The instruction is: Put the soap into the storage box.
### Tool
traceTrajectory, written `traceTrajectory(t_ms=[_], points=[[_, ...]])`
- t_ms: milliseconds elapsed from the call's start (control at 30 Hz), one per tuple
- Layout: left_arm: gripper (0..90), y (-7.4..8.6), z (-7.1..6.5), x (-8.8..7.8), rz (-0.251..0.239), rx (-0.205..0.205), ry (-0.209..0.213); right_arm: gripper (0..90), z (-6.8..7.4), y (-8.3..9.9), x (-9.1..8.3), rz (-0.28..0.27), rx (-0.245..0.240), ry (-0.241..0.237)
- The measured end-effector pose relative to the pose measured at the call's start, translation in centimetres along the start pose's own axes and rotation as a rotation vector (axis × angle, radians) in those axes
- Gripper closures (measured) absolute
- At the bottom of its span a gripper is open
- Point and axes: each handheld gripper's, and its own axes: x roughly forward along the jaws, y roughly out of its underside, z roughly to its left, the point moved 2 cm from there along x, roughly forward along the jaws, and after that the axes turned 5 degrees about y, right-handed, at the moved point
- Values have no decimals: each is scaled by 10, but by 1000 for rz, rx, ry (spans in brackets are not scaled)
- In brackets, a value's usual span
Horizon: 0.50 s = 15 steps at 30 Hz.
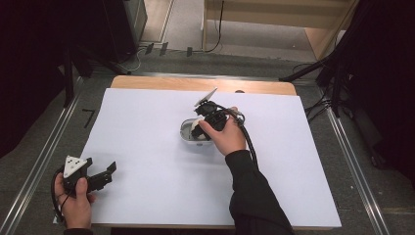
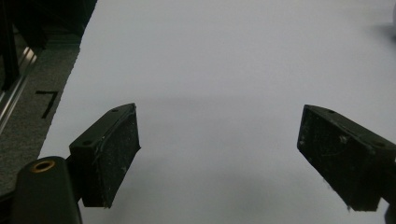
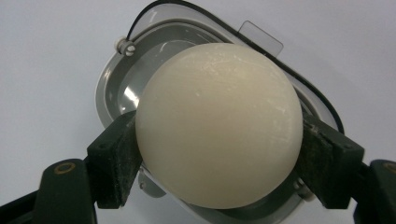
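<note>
A smooth cream-white egg-shaped ball (image 3: 218, 126) is clamped between the right gripper (image 3: 219, 158) jaws, over a grey oval container (image 3: 116, 88); its orientation is unclear. Left gripper (image 2: 219, 154) jaws apart.

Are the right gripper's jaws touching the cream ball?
Touching. Right gripper view: both jaws of the right gripper press the cream ball's sides, above the grey container.

No text, label, brand, number or readable sign is showing anywhere in the views. The only mark is a black L-shaped strip of tape (image 1: 88, 116) lying on the grey floor beside the left edge of the worktop, and it is carrying no writing.
</note>
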Motion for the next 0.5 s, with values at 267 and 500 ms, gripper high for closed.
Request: traceTrajectory(t_ms=[267,500], points=[[139,0,0,0,1,-1,1,234,5,0,8,11,-11,-12],[140,0,0,0,1,-4,2,167,5,1,5,-15,17,-42]])
